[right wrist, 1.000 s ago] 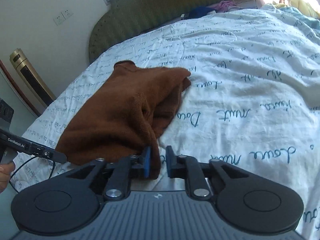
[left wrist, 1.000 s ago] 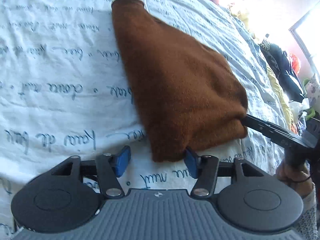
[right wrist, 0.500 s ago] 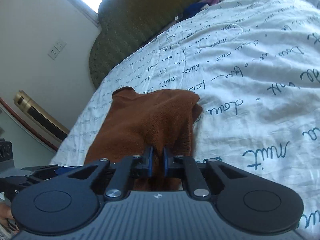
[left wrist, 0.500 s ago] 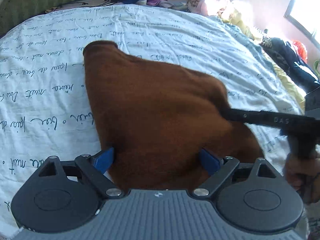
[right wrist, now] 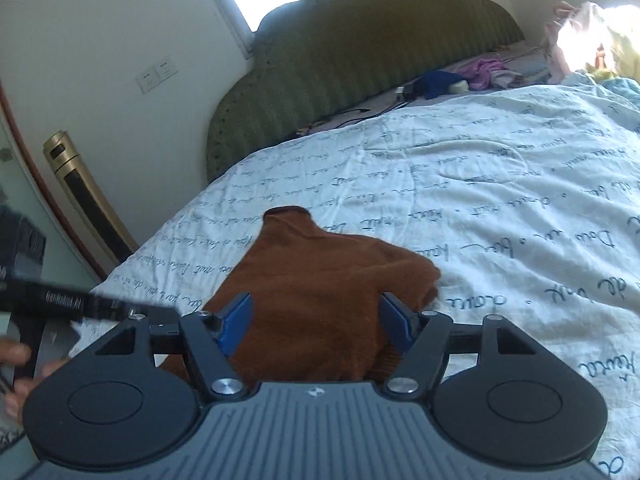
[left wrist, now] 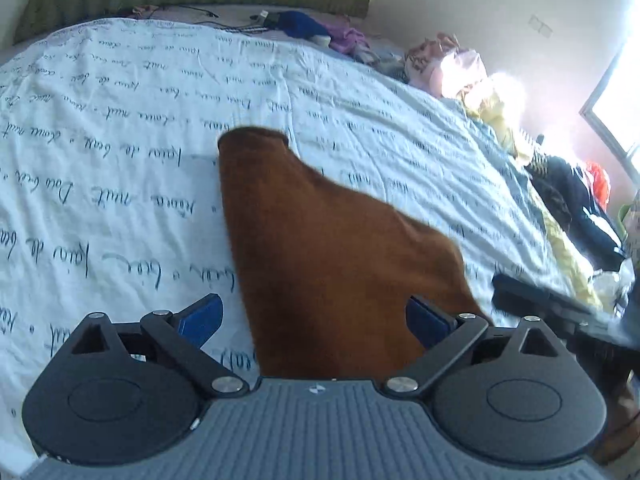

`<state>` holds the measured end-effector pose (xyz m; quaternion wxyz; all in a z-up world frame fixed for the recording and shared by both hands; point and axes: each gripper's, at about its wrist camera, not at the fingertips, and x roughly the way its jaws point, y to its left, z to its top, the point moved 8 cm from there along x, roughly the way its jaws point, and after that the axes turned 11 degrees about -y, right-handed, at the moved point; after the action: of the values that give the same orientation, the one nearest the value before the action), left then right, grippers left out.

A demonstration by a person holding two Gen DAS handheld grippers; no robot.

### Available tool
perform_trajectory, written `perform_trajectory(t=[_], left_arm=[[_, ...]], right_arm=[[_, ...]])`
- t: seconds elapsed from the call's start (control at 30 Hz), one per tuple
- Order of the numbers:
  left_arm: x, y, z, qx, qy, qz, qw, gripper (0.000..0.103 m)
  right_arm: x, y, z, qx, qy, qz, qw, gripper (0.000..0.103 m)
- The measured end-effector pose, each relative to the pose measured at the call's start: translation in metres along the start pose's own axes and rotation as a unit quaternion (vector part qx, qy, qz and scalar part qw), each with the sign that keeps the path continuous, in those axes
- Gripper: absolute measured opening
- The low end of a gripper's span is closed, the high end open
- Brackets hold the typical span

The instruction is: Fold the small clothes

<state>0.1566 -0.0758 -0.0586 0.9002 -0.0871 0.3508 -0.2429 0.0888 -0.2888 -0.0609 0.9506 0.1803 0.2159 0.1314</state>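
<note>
A small brown fleece garment point(left wrist: 336, 252) lies folded on the white bedspread point(left wrist: 120, 152) printed with blue script. My left gripper point(left wrist: 314, 318) is open, its blue pads wide apart on either side of the garment's near end. My right gripper point(right wrist: 316, 322) is open too, its pads either side of the same garment point(right wrist: 320, 280), which narrows to a collar-like end farther away. Neither gripper holds the cloth. The right gripper's body shows at the right edge of the left wrist view point(left wrist: 560, 308).
A green padded headboard point(right wrist: 360, 64) stands at the far end. Blue and purple clothes and cables point(right wrist: 460, 80) lie by it. A pile of clothes point(left wrist: 572, 196) lies along the bed's right side. A gold column point(right wrist: 84, 200) stands by the wall.
My right gripper has opened and let go of the garment's edge. Both grippers have tilted up and drawn back toward the garment's near end. The left gripper stayed open.
</note>
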Motion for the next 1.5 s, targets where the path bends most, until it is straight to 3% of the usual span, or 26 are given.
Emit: perform_trajectory(t=[0.13,0.17,0.23,0.27,0.3,0.4,0.5,0.8,1.0,1.17,1.5], left_arm=[[0.040,-0.007,0.025,-0.058,0.024,-0.052,0.9967,0.099],[0.049,-0.009,0.025,-0.084,0.034,-0.069,0.9936,0.099],[0.064,-0.016,0.019,-0.133,0.045,-0.114,0.9835,0.099],[0.071,-0.019,0.013,-0.142,0.048,-0.115,0.9820,0.099],[0.077,-0.020,0.007,-0.138,0.052,-0.106,0.9834,0.099],[0.098,-0.020,-0.010,-0.087,0.060,-0.068,0.9921,0.096],[0.099,-0.023,-0.012,-0.047,0.058,-0.050,0.9960,0.096],[0.059,-0.023,0.001,0.003,0.021,0.026,0.9994,0.099],[0.049,-0.027,-0.009,0.023,0.018,0.044,0.9986,0.099],[0.043,-0.032,-0.021,0.029,0.025,0.046,0.9982,0.099],[0.023,-0.046,-0.052,0.055,0.032,0.049,0.9968,0.102]], right_arm=[[0.017,0.027,-0.024,-0.037,0.036,0.031,0.998,0.069],[0.019,0.037,-0.032,-0.043,0.048,0.056,0.996,0.068],[0.019,0.048,-0.040,-0.072,0.054,0.062,0.994,0.067],[0.021,0.051,-0.044,-0.085,0.057,0.063,0.993,0.067],[0.023,0.049,-0.045,-0.087,0.060,0.059,0.993,0.067],[0.037,0.021,-0.051,-0.113,0.076,-0.005,0.991,0.066],[0.030,0.015,-0.048,-0.092,0.068,-0.001,0.993,0.067],[-0.006,0.054,-0.060,-0.127,0.053,0.010,0.990,0.068],[-0.004,0.036,-0.080,-0.114,0.074,-0.005,0.991,0.069],[-0.012,0.043,-0.071,-0.121,0.062,-0.011,0.991,0.075],[-0.019,0.034,-0.073,-0.128,0.053,-0.030,0.990,0.076]])
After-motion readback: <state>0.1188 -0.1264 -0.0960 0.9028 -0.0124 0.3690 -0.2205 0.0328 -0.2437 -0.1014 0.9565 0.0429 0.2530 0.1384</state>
